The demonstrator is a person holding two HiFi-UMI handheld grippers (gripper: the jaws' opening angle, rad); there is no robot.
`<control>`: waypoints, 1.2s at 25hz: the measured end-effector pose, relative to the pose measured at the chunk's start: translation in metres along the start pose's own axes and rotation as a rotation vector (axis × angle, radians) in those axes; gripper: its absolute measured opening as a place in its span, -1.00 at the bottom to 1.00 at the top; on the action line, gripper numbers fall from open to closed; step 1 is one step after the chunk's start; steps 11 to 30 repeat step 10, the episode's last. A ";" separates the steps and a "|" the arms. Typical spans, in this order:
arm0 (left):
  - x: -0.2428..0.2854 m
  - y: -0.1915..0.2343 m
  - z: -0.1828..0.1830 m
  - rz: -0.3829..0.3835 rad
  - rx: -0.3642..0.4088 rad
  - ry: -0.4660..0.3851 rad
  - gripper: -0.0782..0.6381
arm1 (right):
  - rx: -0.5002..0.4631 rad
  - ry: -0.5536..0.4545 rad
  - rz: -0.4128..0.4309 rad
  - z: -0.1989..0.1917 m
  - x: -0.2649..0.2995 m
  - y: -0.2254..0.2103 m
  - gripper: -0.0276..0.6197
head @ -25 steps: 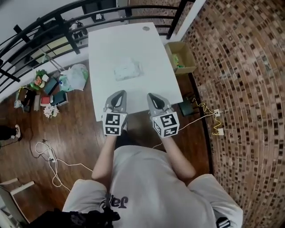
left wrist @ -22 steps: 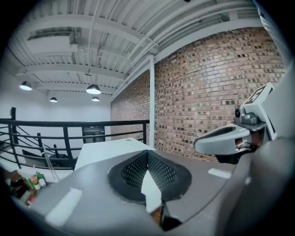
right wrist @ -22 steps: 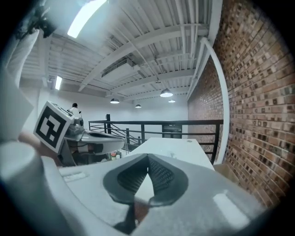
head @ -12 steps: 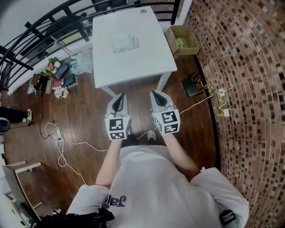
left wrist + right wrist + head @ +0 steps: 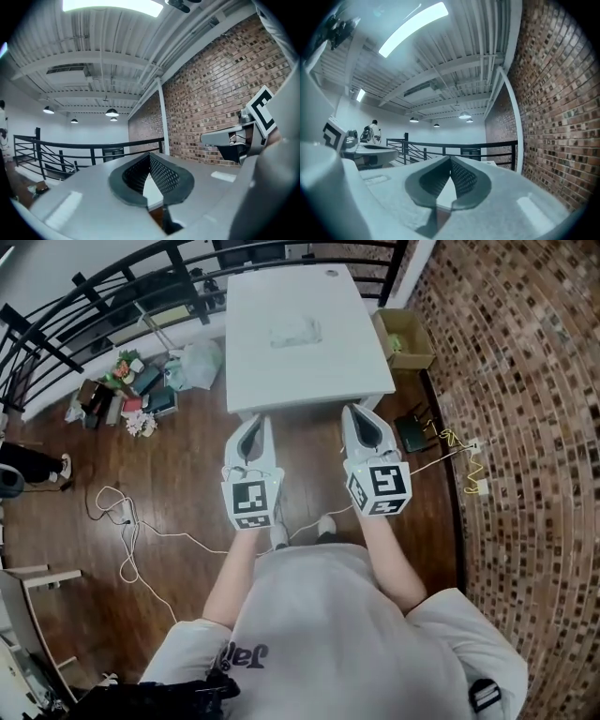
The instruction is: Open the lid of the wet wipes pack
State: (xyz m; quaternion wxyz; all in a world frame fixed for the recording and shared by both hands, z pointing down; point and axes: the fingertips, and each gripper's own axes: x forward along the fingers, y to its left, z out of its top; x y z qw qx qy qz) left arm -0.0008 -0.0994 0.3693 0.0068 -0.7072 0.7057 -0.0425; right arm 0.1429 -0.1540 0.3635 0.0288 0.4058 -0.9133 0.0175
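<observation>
Both tools are clenched on nothing: the left gripper (image 5: 255, 420) and right gripper (image 5: 362, 412) have their jaw tips pressed together, side by side and apart from each other, held level over the wooden floor (image 5: 187, 484). At their 12 o'clock stands the white table (image 5: 281, 395), its near edge between them and the wet wipes pack (image 5: 295, 332) lying mid-top. A cardboard box (image 5: 405, 338) sits at the table's 3 o'clock, bags and clutter (image 5: 150, 390) at its 9 o'clock, and a cable (image 5: 127, 526) at the left gripper's 8 o'clock.

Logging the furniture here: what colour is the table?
White; the table shows best in the head view.
</observation>
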 end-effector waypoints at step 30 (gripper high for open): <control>0.002 0.013 -0.004 -0.054 0.009 -0.004 -0.76 | -0.034 0.039 0.057 -0.009 0.019 0.041 -0.94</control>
